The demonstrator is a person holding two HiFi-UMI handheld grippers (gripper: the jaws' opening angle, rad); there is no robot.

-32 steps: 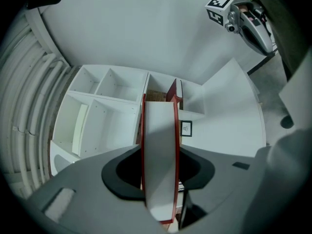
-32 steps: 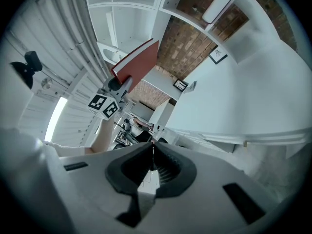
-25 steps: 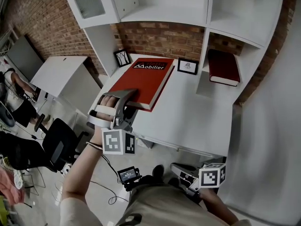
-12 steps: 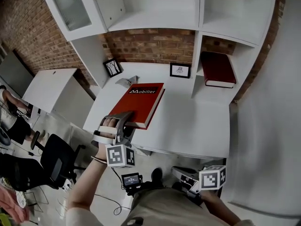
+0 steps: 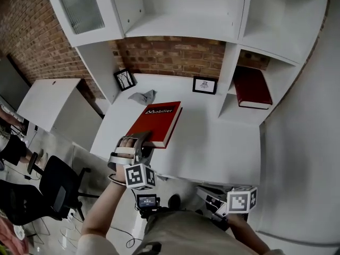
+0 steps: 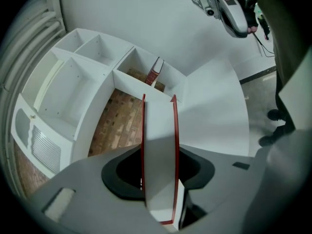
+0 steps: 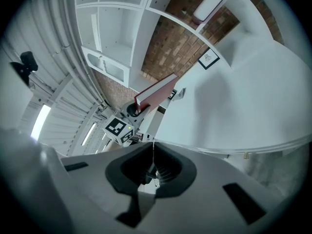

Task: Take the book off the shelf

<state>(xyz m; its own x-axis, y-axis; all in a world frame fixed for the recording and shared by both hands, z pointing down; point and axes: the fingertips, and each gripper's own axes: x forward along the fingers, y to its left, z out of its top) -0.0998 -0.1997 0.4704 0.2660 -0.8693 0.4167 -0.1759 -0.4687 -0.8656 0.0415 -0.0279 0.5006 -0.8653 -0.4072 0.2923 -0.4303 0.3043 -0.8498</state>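
left tool point(image 5: 142, 141): clamped on near edge of red book point(image 5: 159, 120) | change: book lowered, drawn back with tool, now over table point(image 5: 212, 142) ahead | right tool point(image 5: 208, 195): jaws together, empty | task: book clear of shelf point(image 5: 180, 28); likely only setting down remains

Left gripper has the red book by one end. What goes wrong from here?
The left gripper pinches the red book only at its near end; the rest overhangs the fingers, so it may sag or slip.
The right gripper is shut and low beside the person, giving no support.
The book's far end could knock the crumpled grey thing on the desk.
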